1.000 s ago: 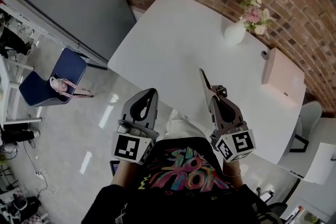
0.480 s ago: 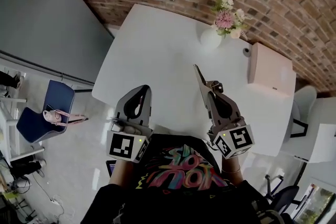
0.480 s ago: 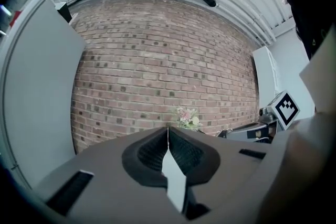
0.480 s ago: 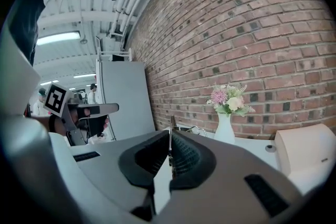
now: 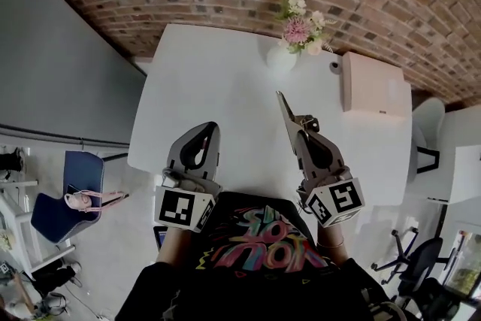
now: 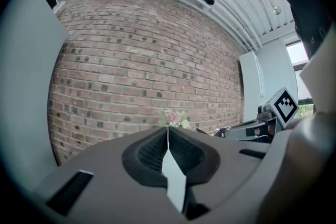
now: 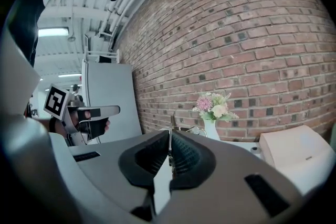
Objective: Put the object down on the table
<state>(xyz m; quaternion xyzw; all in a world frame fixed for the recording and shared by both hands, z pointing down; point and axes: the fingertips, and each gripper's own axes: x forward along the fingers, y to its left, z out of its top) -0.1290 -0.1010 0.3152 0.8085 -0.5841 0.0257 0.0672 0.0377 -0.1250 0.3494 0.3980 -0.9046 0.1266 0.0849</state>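
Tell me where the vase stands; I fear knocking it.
Head view: the vase stands at the far edge of the table, left of the white box.

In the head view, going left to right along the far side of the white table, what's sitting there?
vase of flowers → small round object → beige box

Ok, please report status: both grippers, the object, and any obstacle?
Left gripper shut, empty. Right gripper shut on thin flat object, over white table, not yet down. Vase and box at far side, nothing in the way.
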